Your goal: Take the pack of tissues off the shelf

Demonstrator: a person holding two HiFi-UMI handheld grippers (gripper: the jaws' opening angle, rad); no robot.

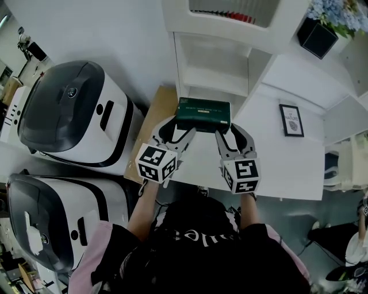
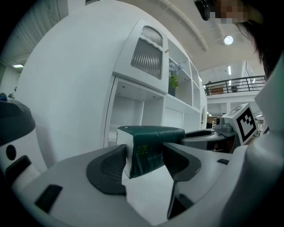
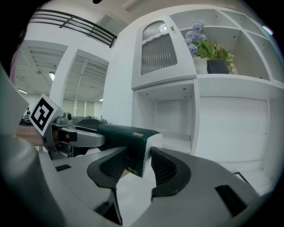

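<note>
A dark green pack of tissues [image 1: 203,113] lies crosswise at the mouth of the white shelf's [image 1: 210,77] lower cubby. My right gripper [image 1: 227,130] is shut on its right end; in the right gripper view the pads [image 3: 166,170] clamp the pack's [image 3: 128,135] white end face and green side. My left gripper [image 1: 181,127] stands open, wide around the left end. In the left gripper view the pack [image 2: 151,146] sits between the spread pads [image 2: 108,170], close to both. Whether the pack rests on the ledge I cannot tell.
Two big white-and-black machines [image 1: 75,115] [image 1: 52,224] stand at the left. A framed picture [image 1: 291,119] lies on the white counter [image 1: 276,166] to the right. Blue flowers in a black pot [image 1: 321,31] sit higher up, and red books [image 1: 236,16] fill the top cubby.
</note>
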